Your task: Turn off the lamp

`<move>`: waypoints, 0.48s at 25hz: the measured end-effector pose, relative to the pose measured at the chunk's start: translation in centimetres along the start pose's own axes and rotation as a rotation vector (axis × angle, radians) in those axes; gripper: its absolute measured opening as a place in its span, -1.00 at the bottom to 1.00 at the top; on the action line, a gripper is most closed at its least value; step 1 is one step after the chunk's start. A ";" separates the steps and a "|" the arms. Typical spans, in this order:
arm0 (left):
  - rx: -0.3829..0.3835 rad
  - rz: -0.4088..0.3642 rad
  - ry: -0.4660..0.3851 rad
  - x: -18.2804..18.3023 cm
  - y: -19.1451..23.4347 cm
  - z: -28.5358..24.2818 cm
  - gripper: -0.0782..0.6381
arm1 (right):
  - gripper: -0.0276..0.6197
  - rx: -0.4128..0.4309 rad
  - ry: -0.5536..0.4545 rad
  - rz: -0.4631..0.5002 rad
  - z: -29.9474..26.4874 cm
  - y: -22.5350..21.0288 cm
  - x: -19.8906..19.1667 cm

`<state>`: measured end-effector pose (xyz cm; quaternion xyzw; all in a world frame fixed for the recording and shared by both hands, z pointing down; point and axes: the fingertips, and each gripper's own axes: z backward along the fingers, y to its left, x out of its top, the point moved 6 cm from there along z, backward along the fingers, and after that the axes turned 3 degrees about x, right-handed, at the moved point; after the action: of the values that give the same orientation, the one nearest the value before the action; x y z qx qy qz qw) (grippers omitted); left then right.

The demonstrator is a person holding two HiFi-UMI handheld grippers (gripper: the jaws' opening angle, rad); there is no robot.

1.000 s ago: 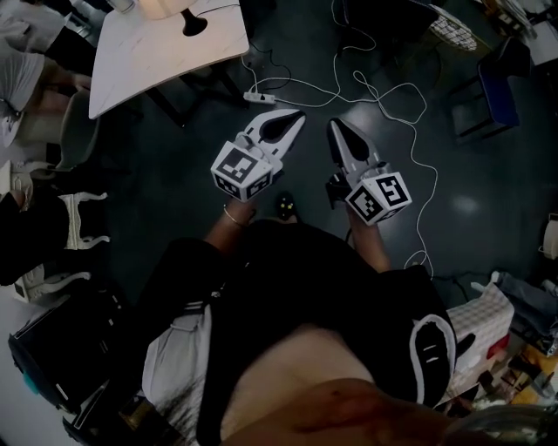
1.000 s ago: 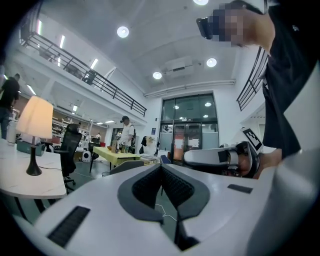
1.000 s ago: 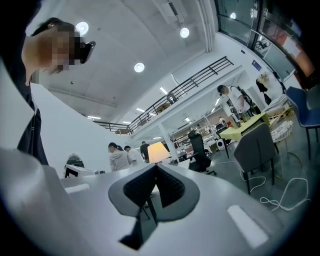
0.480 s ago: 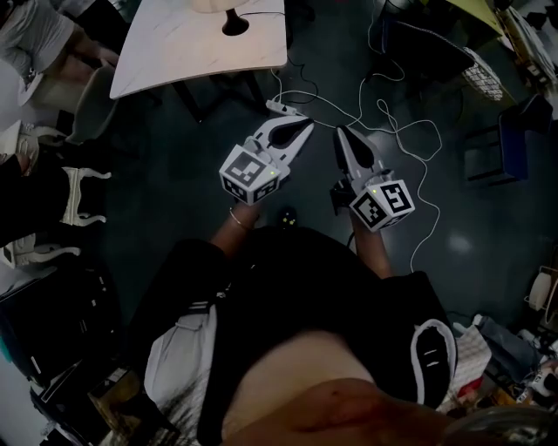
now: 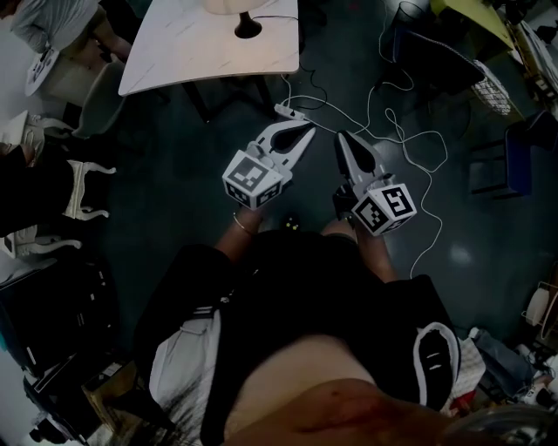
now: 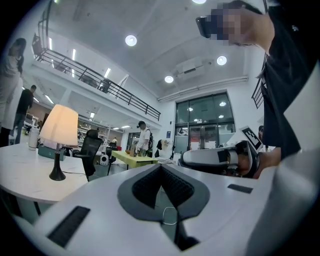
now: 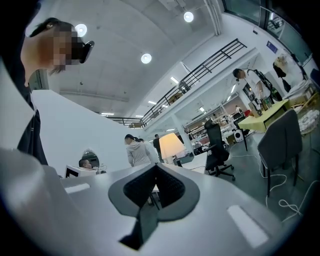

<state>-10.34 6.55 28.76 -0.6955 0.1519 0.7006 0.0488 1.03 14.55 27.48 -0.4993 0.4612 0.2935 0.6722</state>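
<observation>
**Setting.** Large open hall with a dark grey floor point(image 5: 174, 174), a railed upper gallery and round ceiling lights. White cables point(image 5: 410, 139) loop across the floor, and a white power strip point(image 5: 288, 111) lies below the table's near right corner.

**Item 1, table** point(image 5: 174, 52). White top. I see it from above in the head view.

**Item 2, lamp** point(image 5: 248, 26). Black foot and stem, pale cone shade, glowing. It stands on the table toward the right edge and far side, with its cord running off that right edge. In the left gripper view the lamp point(image 6: 60, 127) is at the left. In the right gripper view the lamp point(image 7: 171, 145) is straight beyond the jaws, with people standing beside it.

**Item 3, left gripper** point(image 5: 305, 132). Jaws are pressed together with nothing between them, confirmed in its own view point(image 6: 161, 167). I hold it over the floor, short of the table's near edge.

**Item 4, right gripper** point(image 5: 343, 138). Jaws are likewise pressed together and empty point(image 7: 155, 167). It sits just beside the left gripper.

**Markings.** Black-and-white square markers are on both cubes point(image 5: 255, 179) point(image 5: 384, 207). A blue sign point(image 6: 168, 134) by the glazed doors is too small to read.
</observation>
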 end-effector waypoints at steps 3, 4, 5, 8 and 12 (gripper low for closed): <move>0.031 -0.013 -0.003 0.4 0.5 0.0 -0.76 | -0.91 0.030 0.003 -0.005 -0.9 -0.5 0.4; 0.045 -0.016 -0.007 0.5 0.7 -0.1 -0.76 | -0.91 0.044 0.005 -0.004 -1.2 -0.7 0.5; 0.060 -0.017 -0.012 0.6 0.9 -0.1 -0.76 | -0.91 0.059 0.008 -0.003 -1.4 -0.8 0.6; 0.096 -0.014 -0.013 0.6 0.7 -0.4 -0.76 | -0.91 0.098 0.027 -0.007 -1.6 -1.3 0.8; 0.144 -0.022 -0.012 0.9 0.4 -1.6 -0.76 | -0.91 0.149 0.038 -0.011 -2.1 -3.0 2.0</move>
<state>-8.96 5.63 27.90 -0.6875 0.1939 0.6915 0.1074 3.65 11.44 26.71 -0.4559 0.4918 0.2449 0.7002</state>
